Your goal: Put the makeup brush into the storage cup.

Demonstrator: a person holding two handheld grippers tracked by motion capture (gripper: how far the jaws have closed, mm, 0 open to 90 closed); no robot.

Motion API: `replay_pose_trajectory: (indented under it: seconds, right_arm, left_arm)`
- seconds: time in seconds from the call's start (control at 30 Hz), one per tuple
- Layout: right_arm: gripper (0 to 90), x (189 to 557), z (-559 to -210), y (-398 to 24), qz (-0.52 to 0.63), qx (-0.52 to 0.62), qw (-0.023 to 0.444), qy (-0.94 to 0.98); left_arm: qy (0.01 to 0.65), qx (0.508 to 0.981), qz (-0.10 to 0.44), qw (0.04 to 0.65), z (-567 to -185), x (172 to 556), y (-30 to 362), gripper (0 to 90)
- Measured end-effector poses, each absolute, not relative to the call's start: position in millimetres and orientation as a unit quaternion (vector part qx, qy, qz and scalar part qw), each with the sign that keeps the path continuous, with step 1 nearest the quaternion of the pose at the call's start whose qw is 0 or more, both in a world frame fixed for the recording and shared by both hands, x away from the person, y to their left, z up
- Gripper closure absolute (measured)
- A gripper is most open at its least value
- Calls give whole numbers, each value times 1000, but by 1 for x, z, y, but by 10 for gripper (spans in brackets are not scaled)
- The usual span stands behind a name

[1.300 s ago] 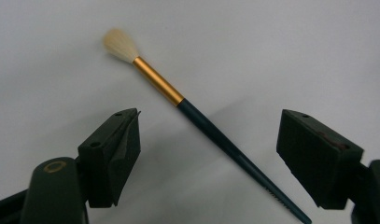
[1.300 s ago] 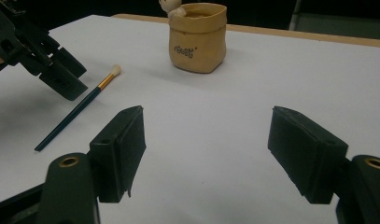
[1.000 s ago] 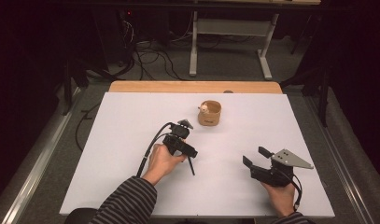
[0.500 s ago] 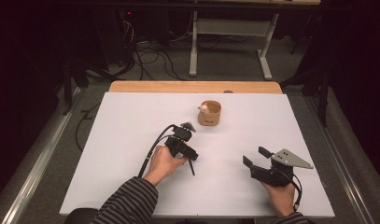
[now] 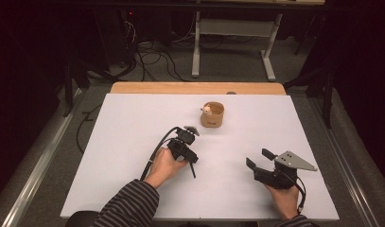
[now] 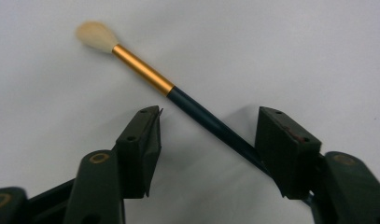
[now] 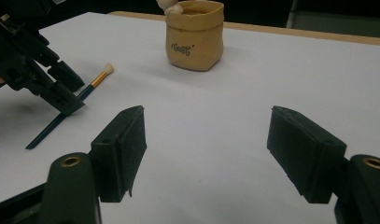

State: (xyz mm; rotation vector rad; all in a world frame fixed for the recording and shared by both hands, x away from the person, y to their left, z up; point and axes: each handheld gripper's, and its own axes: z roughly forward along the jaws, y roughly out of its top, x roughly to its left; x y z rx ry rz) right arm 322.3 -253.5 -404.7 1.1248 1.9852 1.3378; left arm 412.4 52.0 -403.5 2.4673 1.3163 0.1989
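A brush [image 6: 143, 72] with a white tuft, gold ferrule and dark blue handle lies flat on the white table [image 5: 133, 123]. My left gripper [image 6: 208, 114] points down over its handle with a jaw on each side. The jaws have just been closing, the right one is at the handle and the left one is still apart. In the high view the left gripper [image 5: 188, 158] is at mid table, and the brush handle [image 5: 193, 170] sticks out toward me. My right gripper [image 5: 259, 159] rests open and empty at the near right, also seen as the right gripper [image 7: 206, 112].
A tan pot [image 5: 212, 115] with a white tuft at its rim stands toward the far middle; the right gripper view also shows the pot [image 7: 194, 35]. A wooden strip [image 5: 197, 88] runs along the table's far edge. Cables and desk legs lie beyond it.
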Motion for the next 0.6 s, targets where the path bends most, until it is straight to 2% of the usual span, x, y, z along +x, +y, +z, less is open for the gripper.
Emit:
replay_pose_trajectory:
  seconds: [0.6]
  right_arm:
    - [303, 323, -405, -255, 492, 418, 242, 724]
  left_arm:
    - [451, 872, 71, 177, -402, 415, 61, 701]
